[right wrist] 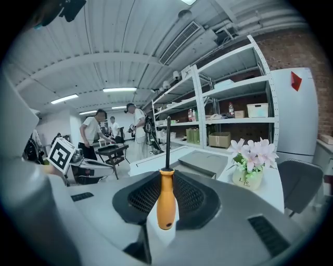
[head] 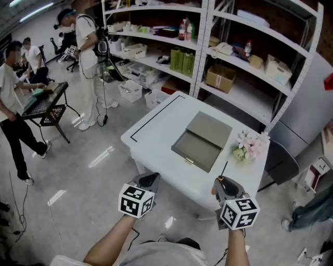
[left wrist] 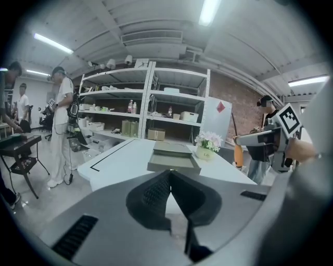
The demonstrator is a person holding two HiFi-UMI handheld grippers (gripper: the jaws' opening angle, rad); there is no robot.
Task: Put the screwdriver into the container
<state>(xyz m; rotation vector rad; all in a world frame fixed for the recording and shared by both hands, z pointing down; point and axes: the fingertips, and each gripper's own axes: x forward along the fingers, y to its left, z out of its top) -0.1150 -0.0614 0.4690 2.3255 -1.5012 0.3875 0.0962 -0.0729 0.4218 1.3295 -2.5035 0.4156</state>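
The right gripper [head: 225,183], clamped on the screwdriver [right wrist: 166,200], should carry it toward eleven o'clock and lower it flat inside the open container [head: 193,149], while the left gripper [left wrist: 169,179] stays out of it, closed and empty.

Looks like a lab or workshop: lined with white metal shelving [head: 202,47] full of boxes [head: 220,78], floored in polished grey concrete [head: 78,166], lit by ceiling strip lights [left wrist: 208,11], busy with standing people [head: 87,52]

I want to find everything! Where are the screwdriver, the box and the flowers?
screwdriver [right wrist: 166,200], right gripper view, on its orange handle.
box [head: 197,148], head view, on its bare inner floor.
flowers [head: 253,145], head view, on the pink blossoms.
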